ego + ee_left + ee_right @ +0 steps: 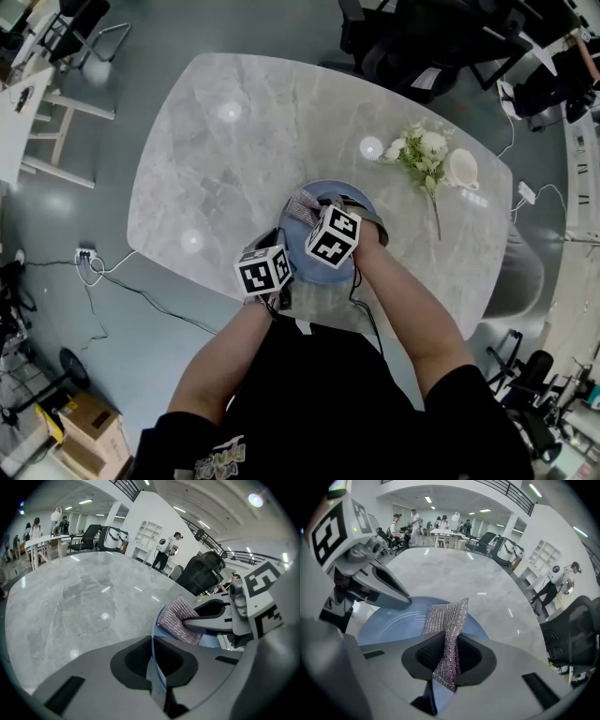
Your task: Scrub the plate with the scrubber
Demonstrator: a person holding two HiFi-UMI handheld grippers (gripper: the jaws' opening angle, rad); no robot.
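Note:
A pale blue plate lies on the marble table near its front edge. My left gripper is shut on the plate's rim, seen edge-on between the jaws. My right gripper is shut on a silvery mesh scrubber, whose free end rests on the plate. In the head view the scrubber shows at the plate's left part, beyond the right gripper's marker cube. The left gripper's cube sits at the plate's near left edge.
The grey marble table stretches away to the left and back. A bunch of white flowers and a white cup lie at its right. Office chairs and cables ring the table.

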